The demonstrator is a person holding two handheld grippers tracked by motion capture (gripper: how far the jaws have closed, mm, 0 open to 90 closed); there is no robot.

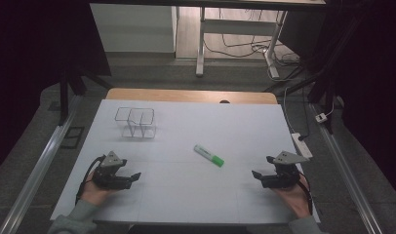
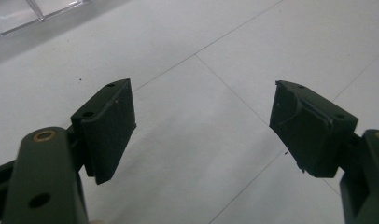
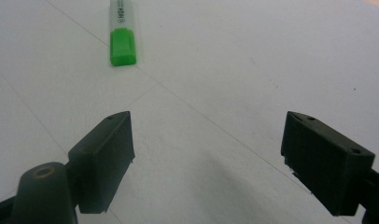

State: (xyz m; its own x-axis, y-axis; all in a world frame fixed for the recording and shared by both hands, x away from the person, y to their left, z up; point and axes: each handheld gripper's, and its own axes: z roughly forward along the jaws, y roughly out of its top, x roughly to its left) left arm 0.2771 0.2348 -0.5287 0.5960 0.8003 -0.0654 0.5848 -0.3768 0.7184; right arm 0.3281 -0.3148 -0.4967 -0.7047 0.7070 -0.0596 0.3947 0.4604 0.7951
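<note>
Two sets of jaws stand wide apart with nothing between them: our left gripper [image 1: 129, 178] near the worktop's [image 1: 186, 122] front-left corner, our right gripper [image 1: 262, 176] near its front-right. Between them, toward the middle of the worktop, lies the green-capped highlighter [image 1: 209, 155] (slanted, cap toward our right). We judge the right gripper better placed; we should approach squarely across the barrel, low, and close gently. A clear organiser [image 1: 135, 122] sits toward the rear-left corner.

White highlighter [image 1: 208, 155] w/ green cap, flat on table, diagonal, mid-table, untouched
</note>
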